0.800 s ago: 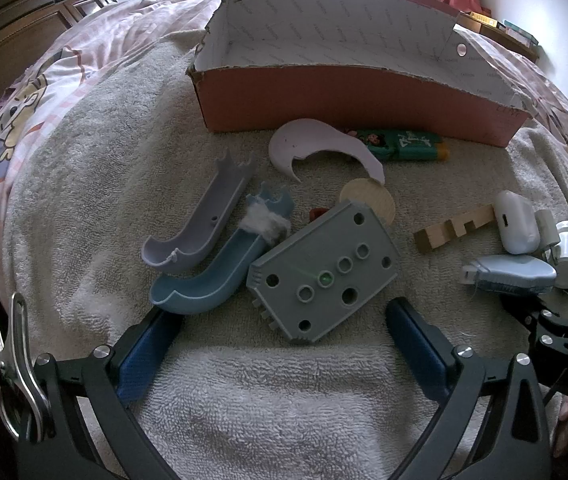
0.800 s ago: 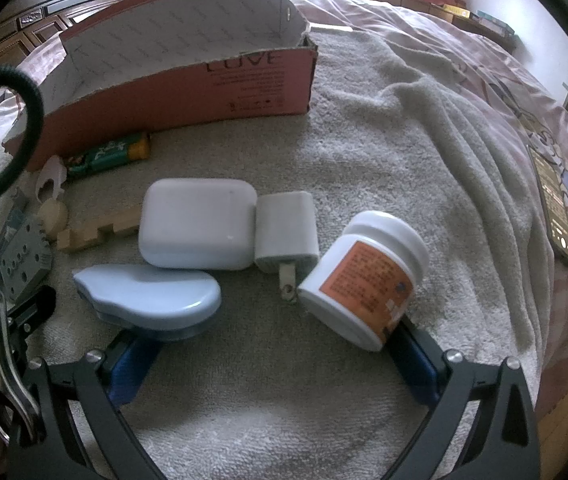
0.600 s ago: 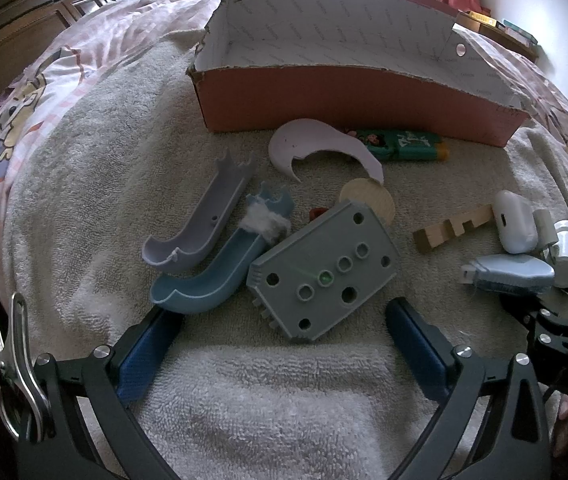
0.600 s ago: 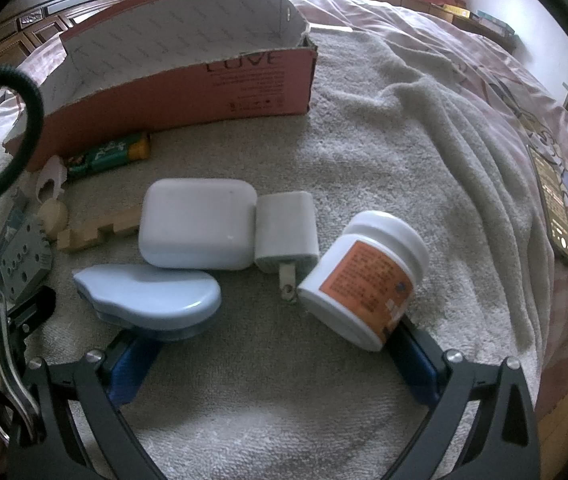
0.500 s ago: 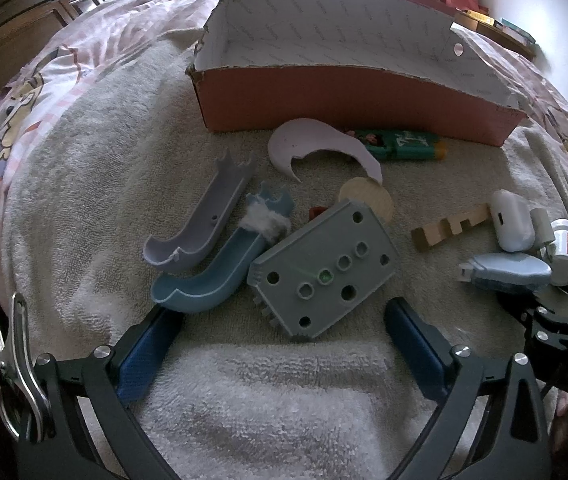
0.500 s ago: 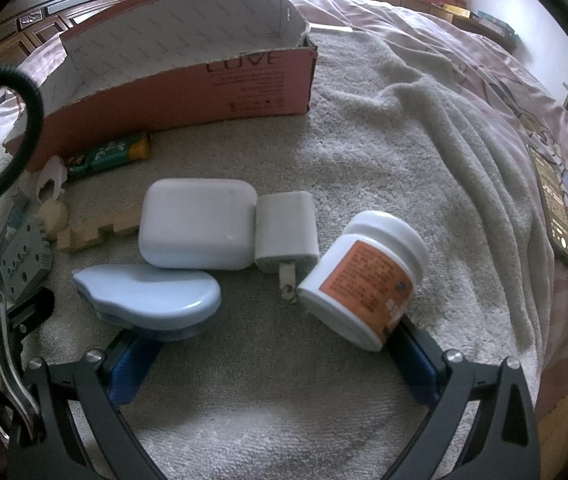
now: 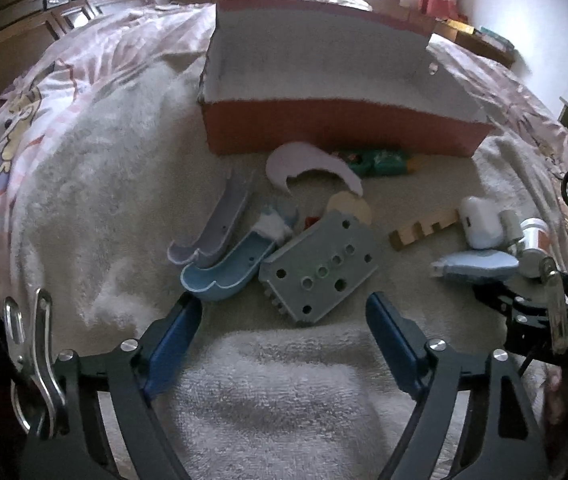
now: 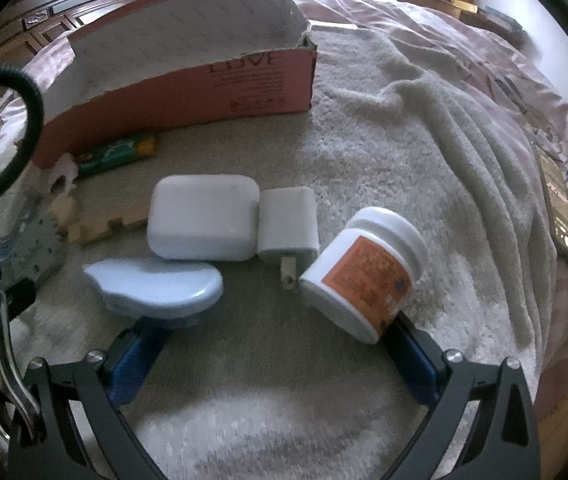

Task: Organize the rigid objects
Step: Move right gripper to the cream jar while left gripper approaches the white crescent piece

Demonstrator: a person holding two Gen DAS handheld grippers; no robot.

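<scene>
A red cardboard box (image 7: 344,128) stands open on a towel-covered bed; it also shows in the right wrist view (image 8: 187,80). In front of my open, empty left gripper (image 7: 284,320) lie a grey perforated plate (image 7: 320,268), a blue curved track piece (image 7: 227,268), a lilac track piece (image 7: 215,224), a white crescent (image 7: 308,164) and a green pack (image 7: 380,160). My open, empty right gripper (image 8: 271,340) faces a white case (image 8: 203,216), a charger plug (image 8: 288,224), a white jar with an orange label (image 8: 368,272) and a pale blue shell (image 8: 155,284).
A wooden notched block (image 7: 424,228) and a round wooden disc (image 7: 352,204) lie between the two groups. A phone (image 8: 560,200) lies on the pink bedding at the right. A dark wooden cabinet (image 7: 43,12) stands behind at the left.
Both views have shifted slightly back and up and turned blurry; the objects on the towel have not moved. Both grippers stay open.
</scene>
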